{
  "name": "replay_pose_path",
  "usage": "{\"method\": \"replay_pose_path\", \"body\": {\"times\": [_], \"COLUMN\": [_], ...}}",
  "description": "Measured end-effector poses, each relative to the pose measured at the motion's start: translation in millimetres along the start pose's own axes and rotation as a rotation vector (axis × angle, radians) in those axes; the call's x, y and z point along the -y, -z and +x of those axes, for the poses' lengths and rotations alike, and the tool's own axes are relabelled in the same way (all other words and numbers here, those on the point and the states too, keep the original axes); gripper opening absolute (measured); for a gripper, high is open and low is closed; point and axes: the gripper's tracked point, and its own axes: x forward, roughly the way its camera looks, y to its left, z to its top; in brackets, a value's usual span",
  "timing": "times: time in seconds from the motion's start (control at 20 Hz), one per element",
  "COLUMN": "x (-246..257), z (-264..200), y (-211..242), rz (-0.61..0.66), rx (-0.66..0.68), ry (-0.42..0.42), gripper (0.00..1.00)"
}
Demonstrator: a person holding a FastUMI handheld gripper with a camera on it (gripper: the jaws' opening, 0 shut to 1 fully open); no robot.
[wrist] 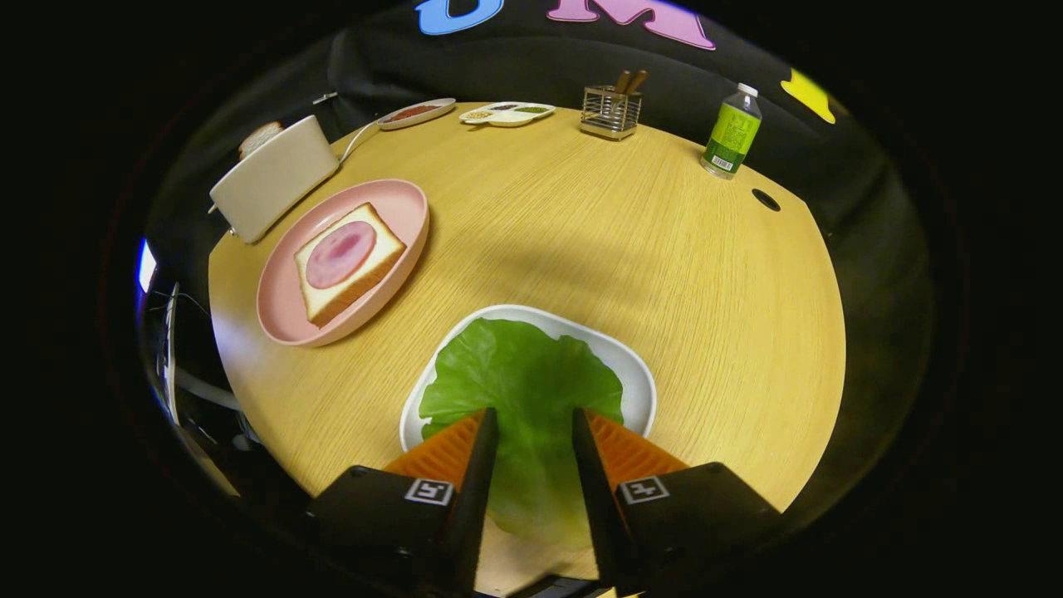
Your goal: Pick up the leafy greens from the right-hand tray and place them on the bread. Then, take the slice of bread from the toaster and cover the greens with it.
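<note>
Gripper [533, 419] over the near edge of the round wooden table [664, 249], jaws parted, orange-ribbed fingers [444, 453] either side of the leafy greens [519, 382] with a clear gap between; whether touching the leaf or above it, hard to tell. Greens lying flat on a white tray [635, 374] at the near edge, leaf spilling over the tray's near rim and running back between the fingers. Nothing clamped.

Pink plate [291, 316] at the left edge of the table, well apart from the tray. On it a slice of bread [320, 299], lying flat, topped with a round pink slice of ham [340, 253]. Just beyond the plate, at the far-left edge, a cream toaster [274, 174], nearly touching the plate's far rim, with a second slice of bread [259, 137] standing up out of its top. White cable [357, 137] trailing from the toaster toward the far edge.

Along the far edge, a small oval dish [417, 113] with something red-brown in it, beside a white divided dish [507, 113] holding bits of several colours, too small to identify. Further right, a wire holder [610, 112] with brown handles sticking up, and near the far-right edge a green-labelled bottle [732, 133] with a white cap, upright. Dark round hole [766, 199] in the tabletop just nearer than the bottle.
</note>
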Motion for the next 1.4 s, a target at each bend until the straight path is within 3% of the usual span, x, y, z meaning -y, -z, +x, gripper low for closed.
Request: {"method": "replay_pose_path", "body": {"times": [0.15,0.45,0.9,1.4], "x": [-1,-13,-105,-177], "z": [2,-38,-98,-51], "y": [1,-29,-105,-154], "rz": [-0.003,0.120,0.054,0.102], "rx": [-0.004,0.077,0.246,0.204], "ry": [0.008,-0.011,-0.096,-0.184], "gripper": [0.09,0.07,0.07,0.07]}}
